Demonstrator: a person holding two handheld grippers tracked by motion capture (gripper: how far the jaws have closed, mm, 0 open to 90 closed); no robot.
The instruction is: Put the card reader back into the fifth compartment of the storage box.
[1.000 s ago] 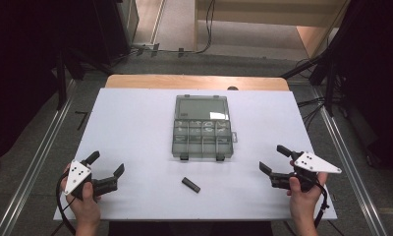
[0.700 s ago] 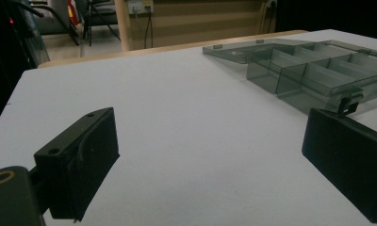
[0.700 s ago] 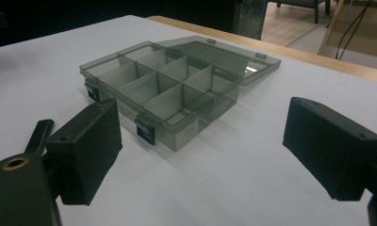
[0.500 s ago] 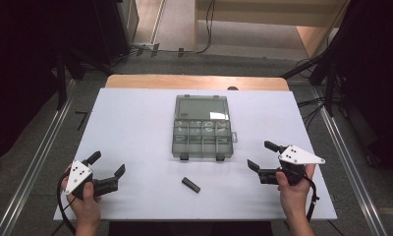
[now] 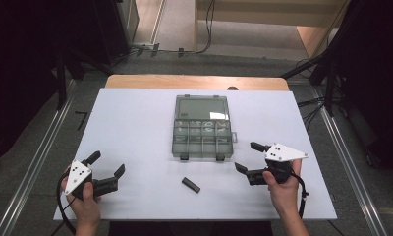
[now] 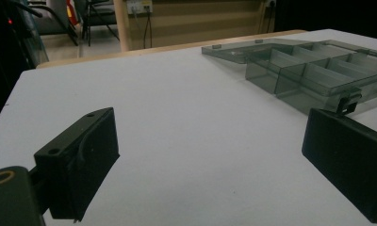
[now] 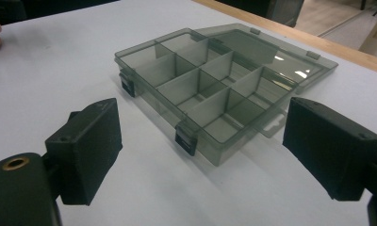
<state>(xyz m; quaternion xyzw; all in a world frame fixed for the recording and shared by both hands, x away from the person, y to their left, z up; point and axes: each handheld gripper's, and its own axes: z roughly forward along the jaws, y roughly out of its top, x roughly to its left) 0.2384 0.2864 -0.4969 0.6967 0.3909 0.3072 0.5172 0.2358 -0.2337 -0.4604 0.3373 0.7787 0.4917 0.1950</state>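
Now | clear smoky plastic organiser box [image 5: 202, 129], gridded | right tool [image 5: 247, 157] agape

The organizer box [image 6: 318, 70] is cut off by the left gripper view's right edge; its compartment contents cannot be made out

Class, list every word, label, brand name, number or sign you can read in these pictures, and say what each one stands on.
None: no readable text in any view.
The compartment box, open on the table, bears no label.
The small black piece is too small to tell.
The right gripper and left gripper carry only dots and screw holes.
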